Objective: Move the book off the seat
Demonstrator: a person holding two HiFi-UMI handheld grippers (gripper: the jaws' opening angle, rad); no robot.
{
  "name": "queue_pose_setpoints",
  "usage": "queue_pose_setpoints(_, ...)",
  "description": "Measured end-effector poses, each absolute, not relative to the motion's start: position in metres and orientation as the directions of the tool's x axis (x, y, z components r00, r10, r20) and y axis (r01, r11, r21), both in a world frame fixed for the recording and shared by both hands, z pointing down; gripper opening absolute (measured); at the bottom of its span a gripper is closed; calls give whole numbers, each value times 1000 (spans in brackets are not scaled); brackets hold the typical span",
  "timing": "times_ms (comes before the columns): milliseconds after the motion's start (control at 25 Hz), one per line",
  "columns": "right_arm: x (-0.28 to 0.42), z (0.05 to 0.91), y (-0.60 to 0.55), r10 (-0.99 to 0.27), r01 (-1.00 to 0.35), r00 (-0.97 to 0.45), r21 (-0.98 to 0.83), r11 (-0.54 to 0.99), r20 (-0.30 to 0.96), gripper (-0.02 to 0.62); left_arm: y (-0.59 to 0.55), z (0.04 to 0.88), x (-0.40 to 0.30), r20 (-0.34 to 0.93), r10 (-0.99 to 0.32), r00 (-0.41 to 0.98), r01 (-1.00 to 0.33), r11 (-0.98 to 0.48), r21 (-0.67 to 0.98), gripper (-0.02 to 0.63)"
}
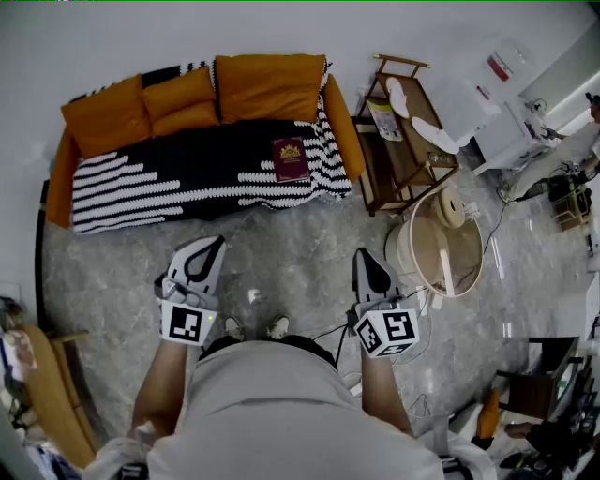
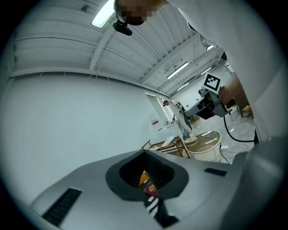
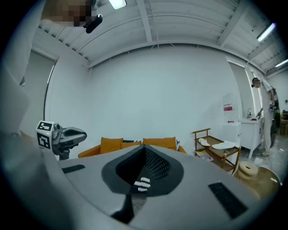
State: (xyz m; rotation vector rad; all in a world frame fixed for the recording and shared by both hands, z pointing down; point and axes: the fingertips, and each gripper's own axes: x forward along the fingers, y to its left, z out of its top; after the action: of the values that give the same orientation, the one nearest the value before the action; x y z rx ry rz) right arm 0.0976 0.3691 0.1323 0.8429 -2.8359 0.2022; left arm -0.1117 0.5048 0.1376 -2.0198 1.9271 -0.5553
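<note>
The left claw (image 1: 217, 243) and right claw (image 1: 362, 254) are both pinched together and empty, held near the body, probably because no reach has begun. The book (image 1: 291, 158) lies flat on the sofa (image 1: 272, 86), well ahead of them

Bright, even indoor light, with wide-angle bending in every view.
Ceiling strip lights (image 2: 102, 13) high above the sofa (image 1: 272, 89) wash the white wall (image 3: 157, 90) flat. Shadows on the floor (image 1: 300, 244) in front of the sofa are soft, with pale glare to its right. Both gripper views darken to black at their round edges. The left gripper (image 2: 145, 157) and right gripper (image 3: 145, 152) look soft close to the lens.
</note>
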Motion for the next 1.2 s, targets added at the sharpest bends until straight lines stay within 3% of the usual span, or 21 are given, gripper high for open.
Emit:
queue_pose_setpoints(720, 144, 173, 348, -419, -465, -876, -189, 865, 241, 23, 453, 157, -52, 160, -985, 60, -889, -126, -440, 15)
queue_pose_setpoints(1200, 104, 198, 282, -417, -472, -867, -176, 864, 273, 23, 371, 196, -81, 171, -976, 134, -905, -191, -381, 15)
